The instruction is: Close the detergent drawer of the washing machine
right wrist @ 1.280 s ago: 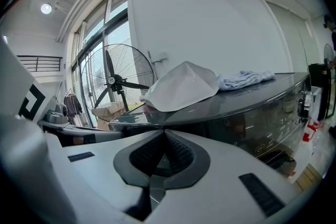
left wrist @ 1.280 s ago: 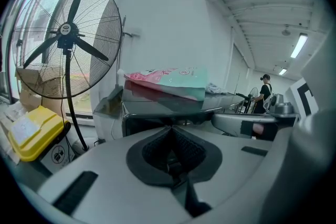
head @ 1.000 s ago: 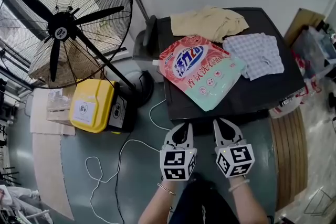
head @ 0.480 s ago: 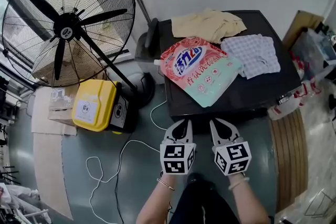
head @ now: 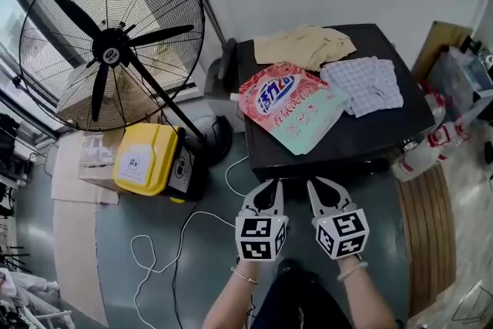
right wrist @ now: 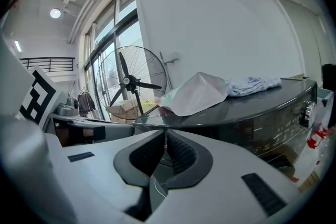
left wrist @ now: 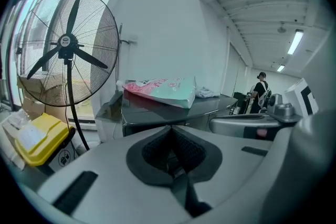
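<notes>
Grey-green flooring fills the head view, with a big pedestal fan (head: 112, 42) at ten o'clock and a yellow case (head: 142, 158) at nine. The washing machine (head: 385, 127) stands at one o'clock. Its dark top serves as a shelf for a pink-and-mint detergent pouch (head: 296, 104), a beige cloth (head: 304, 45) and a checked cloth (head: 362, 85).

The left gripper (head: 268, 185) and right gripper (head: 317, 182) hang side by side just short of the machine's near edge. Each has its jaws pressed together with nothing between them, which suits pushing rather than grasping.

The detergent drawer sits on the front face, under the overhang, and no view shows it clearly. The right gripper view catches only the control panel (right wrist: 299, 113) at three o'clock.
</notes>
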Demonstrator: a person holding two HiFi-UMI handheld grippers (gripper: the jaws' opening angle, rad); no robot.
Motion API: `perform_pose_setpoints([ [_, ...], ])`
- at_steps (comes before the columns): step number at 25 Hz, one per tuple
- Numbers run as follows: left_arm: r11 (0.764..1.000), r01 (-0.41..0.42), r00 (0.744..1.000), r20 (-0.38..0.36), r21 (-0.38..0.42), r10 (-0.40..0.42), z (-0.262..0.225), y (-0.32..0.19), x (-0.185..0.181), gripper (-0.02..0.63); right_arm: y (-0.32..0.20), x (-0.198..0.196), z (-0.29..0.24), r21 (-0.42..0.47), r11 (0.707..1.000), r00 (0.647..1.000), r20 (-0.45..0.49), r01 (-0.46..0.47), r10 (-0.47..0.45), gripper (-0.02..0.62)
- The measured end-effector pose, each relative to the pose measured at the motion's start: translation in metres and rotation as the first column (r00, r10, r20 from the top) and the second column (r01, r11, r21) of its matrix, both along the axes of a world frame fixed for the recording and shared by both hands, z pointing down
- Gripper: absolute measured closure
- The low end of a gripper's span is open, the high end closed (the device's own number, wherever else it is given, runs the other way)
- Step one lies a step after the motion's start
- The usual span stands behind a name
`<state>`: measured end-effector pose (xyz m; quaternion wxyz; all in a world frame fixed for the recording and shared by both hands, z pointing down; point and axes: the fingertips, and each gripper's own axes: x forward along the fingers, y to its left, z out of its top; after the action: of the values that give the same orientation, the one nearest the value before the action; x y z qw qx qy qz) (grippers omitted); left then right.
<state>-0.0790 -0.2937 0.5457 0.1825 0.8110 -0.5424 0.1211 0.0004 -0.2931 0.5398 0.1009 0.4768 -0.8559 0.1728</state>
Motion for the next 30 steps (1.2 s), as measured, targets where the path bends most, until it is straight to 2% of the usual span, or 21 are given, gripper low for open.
perform_pose_setpoints([
  [15, 0.998, 0.014, 1.0, 0.011, 0.059, -0.015, -0.053, 0.051, 0.017, 0.591, 0.044, 0.028, -0.051, 0.062, 0.998, 0.999, 0.044, -0.01, 0.007, 0.569],
  [30, 0.991, 0.03, 0.999, 0.036, 0.132, -0.036, -0.108, 0.1, 0.034, 0.591, 0.086, 0.057, -0.108, 0.168, 0.986, 0.999, 0.036, 0.005, -0.011, 0.571],
])
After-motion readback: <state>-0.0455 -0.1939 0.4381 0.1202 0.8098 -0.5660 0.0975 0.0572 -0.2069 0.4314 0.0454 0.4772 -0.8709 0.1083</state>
